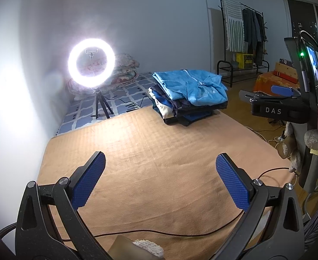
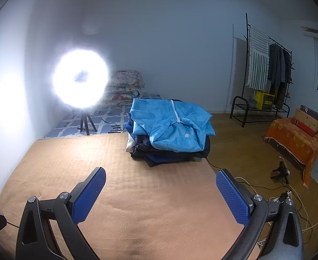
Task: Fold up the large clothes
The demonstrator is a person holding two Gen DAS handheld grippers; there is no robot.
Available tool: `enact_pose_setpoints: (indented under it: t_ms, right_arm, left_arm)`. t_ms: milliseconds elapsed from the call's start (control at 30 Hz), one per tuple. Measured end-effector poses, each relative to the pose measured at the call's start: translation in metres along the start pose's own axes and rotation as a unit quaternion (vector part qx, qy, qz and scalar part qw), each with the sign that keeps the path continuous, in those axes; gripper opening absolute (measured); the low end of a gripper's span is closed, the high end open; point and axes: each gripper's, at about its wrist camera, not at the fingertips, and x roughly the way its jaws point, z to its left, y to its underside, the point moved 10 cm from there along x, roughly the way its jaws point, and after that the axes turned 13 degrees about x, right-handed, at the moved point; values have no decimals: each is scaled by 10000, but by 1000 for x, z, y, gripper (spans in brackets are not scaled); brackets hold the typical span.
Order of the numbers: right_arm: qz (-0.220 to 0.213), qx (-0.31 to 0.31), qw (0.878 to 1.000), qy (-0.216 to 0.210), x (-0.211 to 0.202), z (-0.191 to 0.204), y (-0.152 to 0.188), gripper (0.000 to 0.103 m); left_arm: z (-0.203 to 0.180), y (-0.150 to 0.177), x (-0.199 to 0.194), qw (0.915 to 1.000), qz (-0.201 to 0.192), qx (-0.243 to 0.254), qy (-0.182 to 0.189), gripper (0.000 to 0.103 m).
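A tan blanket (image 1: pixel 150 164) fills the lower centre of both views, spread flat over the bed, with a blue-and-white patterned sheet (image 1: pixel 124 93) showing beyond its far edge. On the blanket's far right part, in the middle of each frame, sits a stack of folded clothes (image 2: pixel 169 149): dark and navy garments below and a light blue zip-front garment (image 2: pixel 172 125) lying folded on top. At the upper right of both frames a black clothes rack (image 2: pixel 265 80) stands against the wall, hung with a striped towel and dark clothing. A lit ring light (image 1: pixel 91 62) on a small tripod glares at the left of centre, so the folded floral quilts (image 2: pixel 124 86) just behind it are partly washed out and their number is hard to judge. An orange-covered box (image 2: pixel 295 138) sits on the wooden floor at the right edge of the right wrist view. The left gripper (image 1: pixel 159 182) hovers over bare blanket at the bottom of its frame, blue-padded fingers spread wide and holding nothing; the right gripper (image 2: pixel 160 197) is likewise spread apart, empty, well short of the stack. A thin dark cable (image 1: pixel 180 229) trails across the blanket's near part in the left wrist view.
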Motion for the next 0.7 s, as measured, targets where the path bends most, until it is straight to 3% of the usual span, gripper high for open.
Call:
enact_pose_setpoints:
  t_ms: [700]
  right_arm:
    - [-2,17,10000,31,0,-2,2,103]
  left_arm:
    - [2,1,-2,10000,1,9,3,103]
